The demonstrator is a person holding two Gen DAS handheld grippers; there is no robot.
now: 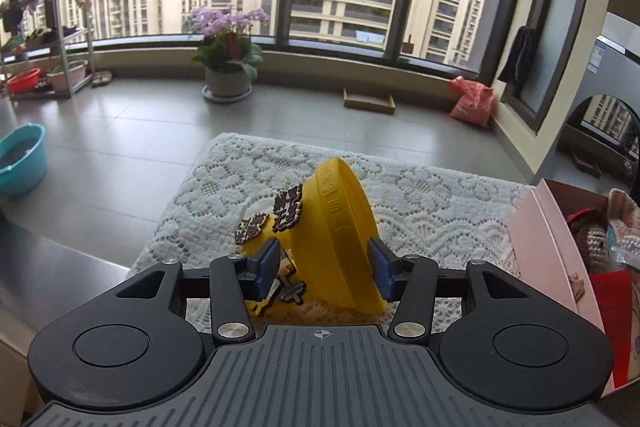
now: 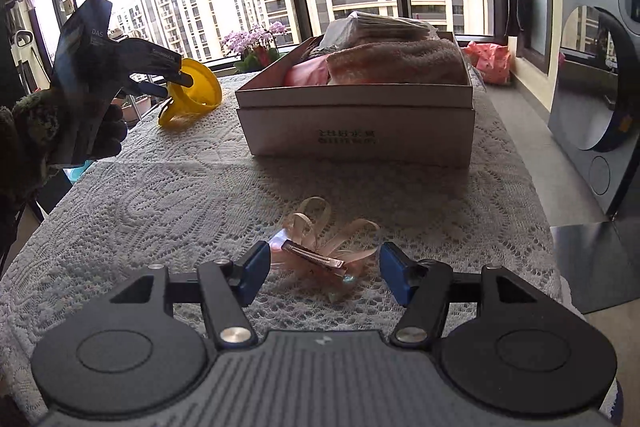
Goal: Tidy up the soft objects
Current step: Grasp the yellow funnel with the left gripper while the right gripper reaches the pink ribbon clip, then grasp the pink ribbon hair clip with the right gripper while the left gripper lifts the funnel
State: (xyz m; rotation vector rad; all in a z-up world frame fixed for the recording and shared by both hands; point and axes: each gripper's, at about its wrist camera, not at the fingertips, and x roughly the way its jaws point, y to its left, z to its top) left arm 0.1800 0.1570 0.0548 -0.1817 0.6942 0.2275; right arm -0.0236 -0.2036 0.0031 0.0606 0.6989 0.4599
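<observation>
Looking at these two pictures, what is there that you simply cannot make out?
- Left wrist view: box contents, cut off by the right edge.
- Right wrist view: the yellow thing's decorations, hidden behind the left gripper.
- Right wrist view: items under the towel in the box.

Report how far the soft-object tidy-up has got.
Done: the pink cardboard box already holds folded towels and cloth. In hand: the left claw brackets a yellow rubbery ring-shaped item at the far edge of the white lace tablecloth; whether its pads press it is unclear. Left: the pale pink ribbon bow hair clip lies loose between the open right claw pads, not gripped.
</observation>
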